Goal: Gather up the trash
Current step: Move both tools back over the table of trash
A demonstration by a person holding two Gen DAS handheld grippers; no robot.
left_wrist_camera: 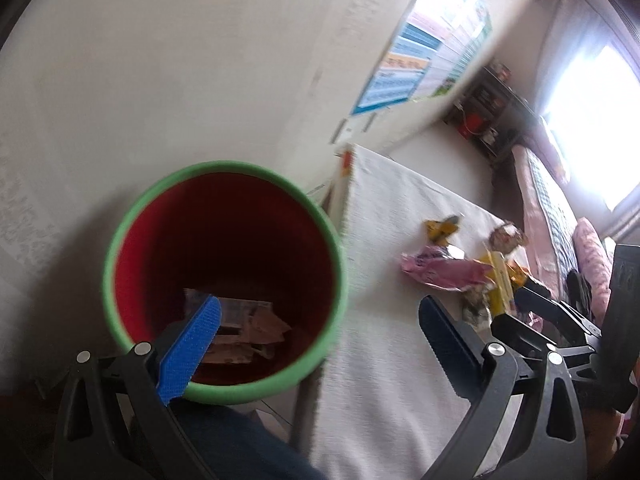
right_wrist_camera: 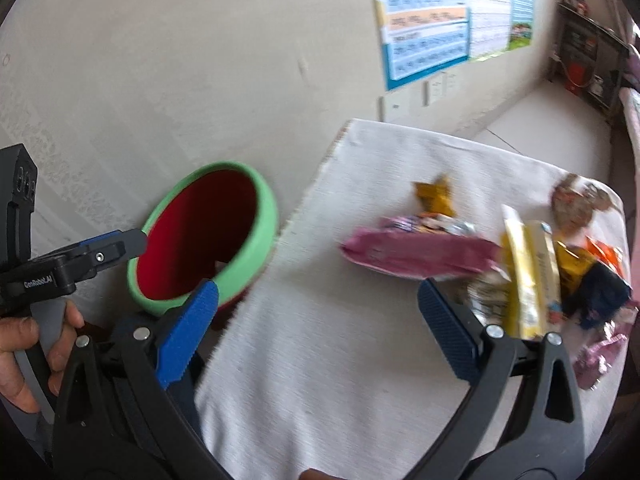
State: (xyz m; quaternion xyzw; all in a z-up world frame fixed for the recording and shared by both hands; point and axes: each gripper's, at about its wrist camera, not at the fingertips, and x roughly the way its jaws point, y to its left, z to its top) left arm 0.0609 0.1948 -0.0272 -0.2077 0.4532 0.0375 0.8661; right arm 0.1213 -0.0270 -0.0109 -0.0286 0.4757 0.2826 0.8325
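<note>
From the left wrist, our left gripper [left_wrist_camera: 320, 344] hangs spread wide, nothing between its blue pads, over the red bucket with the green rim [left_wrist_camera: 120, 240]; crumpled paper scraps [left_wrist_camera: 244, 328] lie at its bottom. Over to the right wrist: our right gripper [right_wrist_camera: 318, 336] is released too, above the white cloth-covered table [right_wrist_camera: 320, 380], with the pink wrapper [right_wrist_camera: 416, 254] and yellow packet [right_wrist_camera: 528, 280] heaped at the far right.

bin [right_wrist_camera: 262, 216] left of table [right_wrist_camera: 320, 360], wrappers [right_wrist_camera: 420, 254] on table (far right side)
</note>
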